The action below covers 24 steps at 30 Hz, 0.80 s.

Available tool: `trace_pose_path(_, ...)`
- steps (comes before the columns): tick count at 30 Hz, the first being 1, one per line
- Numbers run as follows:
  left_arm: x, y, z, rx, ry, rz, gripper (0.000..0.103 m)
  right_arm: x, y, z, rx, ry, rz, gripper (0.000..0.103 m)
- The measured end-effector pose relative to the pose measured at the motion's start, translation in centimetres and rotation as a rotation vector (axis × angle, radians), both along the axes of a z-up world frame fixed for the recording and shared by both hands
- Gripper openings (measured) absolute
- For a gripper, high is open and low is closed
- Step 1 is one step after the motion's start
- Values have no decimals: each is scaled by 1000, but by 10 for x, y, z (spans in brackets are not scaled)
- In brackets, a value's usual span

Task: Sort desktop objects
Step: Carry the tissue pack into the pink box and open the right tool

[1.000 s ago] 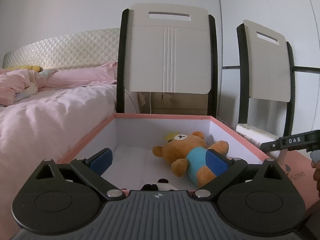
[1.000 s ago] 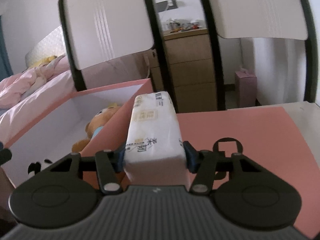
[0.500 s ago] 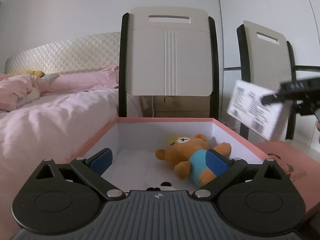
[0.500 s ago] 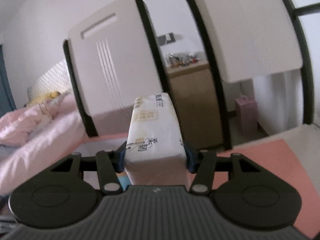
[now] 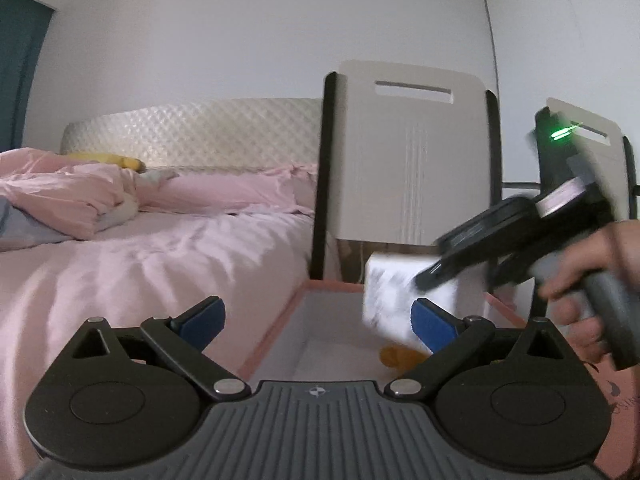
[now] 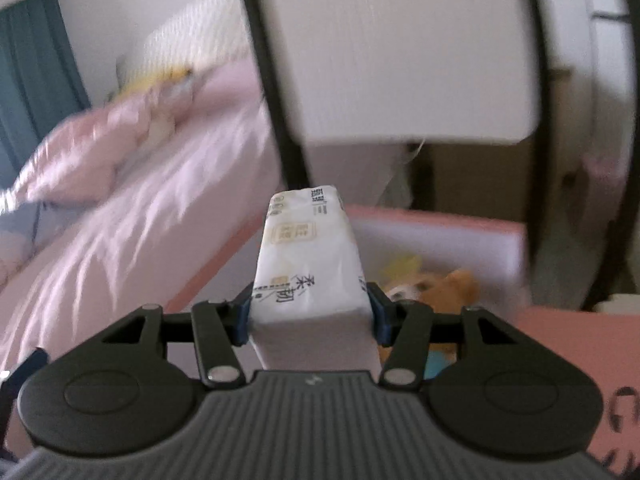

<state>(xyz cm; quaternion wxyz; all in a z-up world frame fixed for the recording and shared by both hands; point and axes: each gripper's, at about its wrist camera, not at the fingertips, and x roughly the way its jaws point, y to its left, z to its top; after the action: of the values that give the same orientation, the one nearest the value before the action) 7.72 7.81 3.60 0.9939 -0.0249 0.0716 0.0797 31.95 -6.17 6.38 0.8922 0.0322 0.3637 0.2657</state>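
My right gripper [image 6: 310, 318] is shut on a white tissue pack [image 6: 308, 264] and holds it above the open pink box [image 6: 436, 218]. In the left wrist view the same pack [image 5: 394, 300] hangs over the box [image 5: 280, 336], blurred by motion, with the right gripper [image 5: 500, 240] and the hand behind it. A brown teddy bear [image 6: 448, 286] in a blue shirt lies inside the box; only a bit of it [image 5: 400, 356] shows in the left wrist view. My left gripper [image 5: 316, 322] is open and empty, near the box's left wall.
A bed with pink bedding [image 5: 140, 248] lies left of the box. Two white chairs with black frames [image 5: 408, 160] stand behind it. The pink box lid [image 6: 580, 356] lies flat to the right.
My right gripper has carried the tissue pack left, from beside the box to over its inside. My left gripper has shifted left and tilted up, staying open.
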Motion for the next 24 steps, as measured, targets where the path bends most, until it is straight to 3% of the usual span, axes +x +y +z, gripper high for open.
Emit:
trace_pose_path(7, 1, 11, 3, -35, -7, 24, 100, 21, 63, -45, -102, 129, 93, 56)
trace_pose_path(12, 0, 13, 2, -53, -7, 8, 100, 22, 70, -61, -102, 163, 125, 60)
trace_pose_path(15, 0, 12, 1, -58, -5, -6, 100, 19, 60, -55, -78, 155, 119, 63)
trace_pose_path(17, 0, 11, 1, -61, -5, -16, 100, 14, 52, -44, -54, 134, 99, 79)
trace_pose_path(18, 0, 11, 1, -60, -8, -21, 100, 12, 48, -37, -47, 119, 90, 81)
trace_pose_path(24, -1, 5, -3, -62, -1, -52, 100, -20, 9, 4, -13, 2, 56, 83)
